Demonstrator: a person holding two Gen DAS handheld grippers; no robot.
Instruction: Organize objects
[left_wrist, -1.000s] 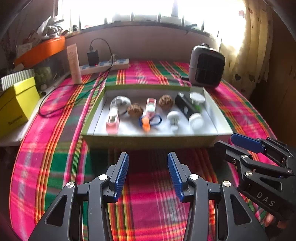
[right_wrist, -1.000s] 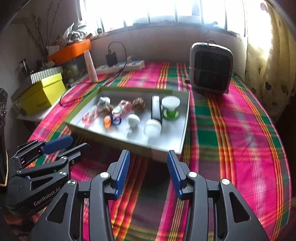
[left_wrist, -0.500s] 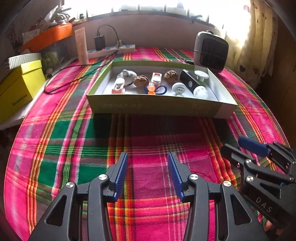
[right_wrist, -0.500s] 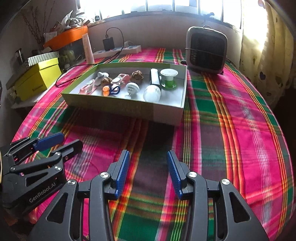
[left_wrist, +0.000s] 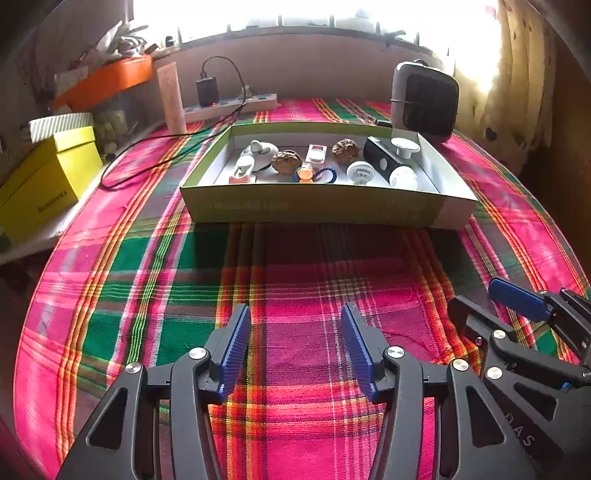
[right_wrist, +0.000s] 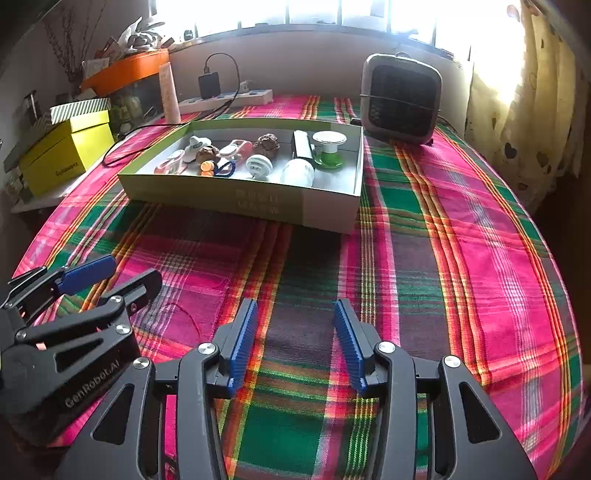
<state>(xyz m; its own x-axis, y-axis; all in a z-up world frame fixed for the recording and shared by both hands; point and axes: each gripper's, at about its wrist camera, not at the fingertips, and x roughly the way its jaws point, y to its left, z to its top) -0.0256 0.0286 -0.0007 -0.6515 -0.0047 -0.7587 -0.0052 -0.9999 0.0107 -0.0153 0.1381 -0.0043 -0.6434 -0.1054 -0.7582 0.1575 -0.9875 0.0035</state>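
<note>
On the counter (right_wrist: 461, 229), which is covered by a pink, green and orange plaid cloth, a shallow green-sided box (right_wrist: 258, 199) is set toward the far side, and small things are gathered inside it: two walnuts (left_wrist: 286, 161), a black tube with a white cap (right_wrist: 300, 155), a white-topped spool on a green base (right_wrist: 328, 147), a round white plug-like piece (right_wrist: 259, 166), an orange piece beside a blue ring (left_wrist: 314, 174), and pink-and-white items whose kind cannot be told at this distance. The left gripper (left_wrist: 295, 347) is held low over the bare cloth on the near side of the box, well apart from it; its blue-padded jaws have just been opening and are seen spread wide, with nothing between them. The right gripper (right_wrist: 295, 339) is held alongside, likewise over bare cloth and well short of the box, its jaws also freshly widened and empty. Each gripper is visible at the edge of the other's wrist view. Behind the box, a small grey heater (right_wrist: 400, 99) is stood at the far right, a white power strip (left_wrist: 229, 107) with a black charger plugged in is laid along the wall, and a yellow box (right_wrist: 66, 151) is seen off the counter's left edge under an orange tray (right_wrist: 125, 70).
</note>
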